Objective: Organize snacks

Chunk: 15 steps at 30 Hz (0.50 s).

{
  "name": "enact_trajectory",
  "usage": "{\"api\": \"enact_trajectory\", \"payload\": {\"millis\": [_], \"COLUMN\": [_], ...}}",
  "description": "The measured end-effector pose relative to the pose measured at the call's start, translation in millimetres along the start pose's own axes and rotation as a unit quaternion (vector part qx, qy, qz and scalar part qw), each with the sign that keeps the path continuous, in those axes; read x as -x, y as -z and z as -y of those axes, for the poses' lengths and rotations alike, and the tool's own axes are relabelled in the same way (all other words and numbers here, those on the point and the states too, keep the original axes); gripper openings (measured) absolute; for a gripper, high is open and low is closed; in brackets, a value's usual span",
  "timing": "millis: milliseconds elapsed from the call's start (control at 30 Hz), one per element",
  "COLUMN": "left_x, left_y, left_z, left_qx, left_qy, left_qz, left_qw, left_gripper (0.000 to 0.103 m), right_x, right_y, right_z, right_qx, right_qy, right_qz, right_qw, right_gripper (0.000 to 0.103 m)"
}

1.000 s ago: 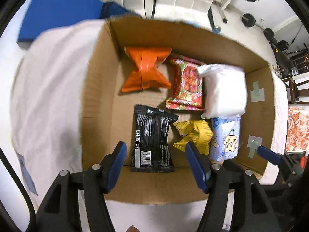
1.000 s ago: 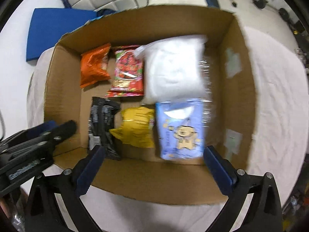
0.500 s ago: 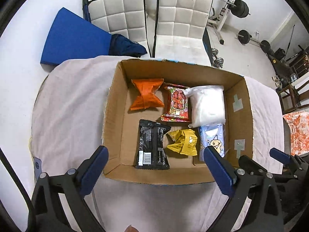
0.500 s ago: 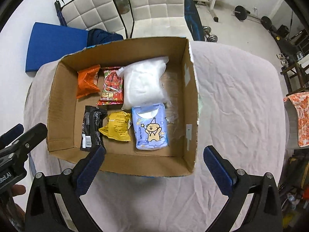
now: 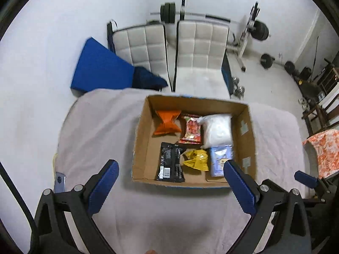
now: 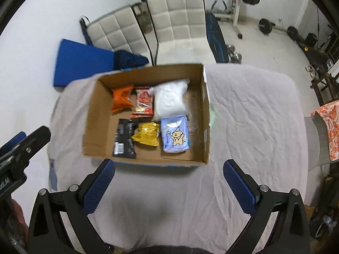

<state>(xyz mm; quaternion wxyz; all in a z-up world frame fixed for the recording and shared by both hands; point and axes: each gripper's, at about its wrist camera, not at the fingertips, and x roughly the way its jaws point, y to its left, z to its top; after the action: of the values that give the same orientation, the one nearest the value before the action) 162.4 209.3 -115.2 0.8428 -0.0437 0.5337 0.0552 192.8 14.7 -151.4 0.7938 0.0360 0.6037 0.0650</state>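
Matt brown cardboard box [image 6: 99, 124] on wrinkled pale cloth [image 6: 250, 122]. Snack packets glossy: orange bag [image 6: 121, 99], black packet [image 6: 125, 137], yellow bag [image 6: 147, 136]. Quilted white chairs [image 6: 182, 19] look like smooth leather.

1. Brown cardboard box [image 6: 96, 124] with a blue bottom edge, on a pale grey-lilac cloth [image 6: 250, 127].
2. Orange packet [image 6: 121, 100], red one with a busy print [image 6: 144, 104], plain white bag [image 6: 169, 101].
3. Black packet [image 6: 125, 137] with a white barcode, yellow packet [image 6: 147, 136], light blue pack with a cartoon bear [image 6: 174, 136].
4. Blue textured pads [image 6: 98, 187] on black gripper frames.
5. Blue mat [image 6: 82, 65], white quilted chairs [image 6: 180, 23], orange-and-white floral fabric [image 6: 329, 127].
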Motion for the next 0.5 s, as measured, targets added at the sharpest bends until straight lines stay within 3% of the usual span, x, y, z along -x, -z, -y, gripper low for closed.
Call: {"api": "enact_trajectory", "payload": {"millis": [233,500], "left_x": [75.9,125.1], "left_y": [20.6,41.9], "left_z": [7.1,7.2], "left_qx": [-0.003,0.005], "left_qy": [0.005,0.009], "left_qz": [0.038,0.056], "left_qw": [0.9993,0.9984], "left_gripper": [0.101,0.101], "right_x": [87.1,166.7], "right_y": [28.4,56.6], "right_z": [-3.6,-6.0], "right_qx": [0.016,0.027], "right_qy": [0.015,0.031], "right_qz": [0.045,0.095], "right_qw": [0.999,0.995], "right_gripper": [0.103,0.103]}}
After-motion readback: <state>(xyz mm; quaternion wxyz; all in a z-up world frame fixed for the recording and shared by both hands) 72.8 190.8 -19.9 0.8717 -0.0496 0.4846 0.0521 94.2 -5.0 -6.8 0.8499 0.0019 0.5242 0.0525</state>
